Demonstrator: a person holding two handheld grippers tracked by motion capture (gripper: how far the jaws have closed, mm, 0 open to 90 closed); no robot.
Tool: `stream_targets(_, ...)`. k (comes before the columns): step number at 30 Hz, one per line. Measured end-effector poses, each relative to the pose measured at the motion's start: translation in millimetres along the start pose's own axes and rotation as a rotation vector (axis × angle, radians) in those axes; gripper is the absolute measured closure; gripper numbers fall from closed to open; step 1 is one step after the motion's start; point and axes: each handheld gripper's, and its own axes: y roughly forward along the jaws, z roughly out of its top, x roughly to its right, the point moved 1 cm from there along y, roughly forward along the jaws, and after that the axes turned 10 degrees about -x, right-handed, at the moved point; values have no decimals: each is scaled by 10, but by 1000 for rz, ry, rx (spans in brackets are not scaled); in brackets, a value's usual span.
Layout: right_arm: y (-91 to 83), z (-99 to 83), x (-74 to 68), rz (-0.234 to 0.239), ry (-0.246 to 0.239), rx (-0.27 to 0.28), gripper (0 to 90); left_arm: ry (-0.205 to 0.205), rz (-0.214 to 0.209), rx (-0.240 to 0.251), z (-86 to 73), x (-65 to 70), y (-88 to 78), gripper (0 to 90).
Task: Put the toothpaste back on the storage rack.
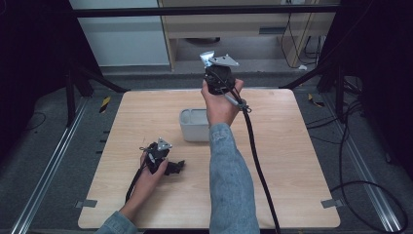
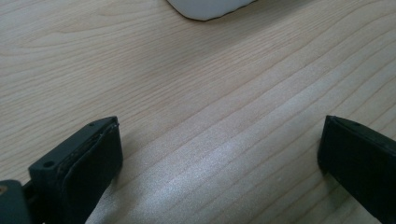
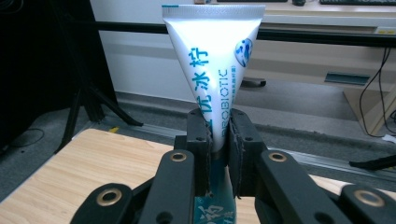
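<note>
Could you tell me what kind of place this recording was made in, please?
Probably a lab or office set up for recording. A wooden table stands inside a black frame on a floor with metal rails and loose cables. Office furniture stands behind it. The right gripper holds a toothpaste tube.

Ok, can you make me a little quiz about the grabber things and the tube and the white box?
1. True or false: the right gripper is shut on the white tube.
2. What lies between the left gripper's jaws: A) the tube, B) bare wooden table, C) a cable?
3. Fill in: the white bin sits on the table, between the two ____.

Key
1. True: the pads pinch the tube near its lower end, and its flat crimped end points up.
2. B: the jaws stand wide apart over bare wood.
3. Hands: in the high view the bin is between them, partly behind the right forearm.
</note>
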Motion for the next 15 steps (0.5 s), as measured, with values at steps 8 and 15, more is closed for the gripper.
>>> stream_targets(8,56,22,-43,4,11,18,804,2,0,0,0,-1,0,0)
stream_targets(15,102,20,-91,11,15,29,804,4,-1,-1,-1,-3,-2,0)
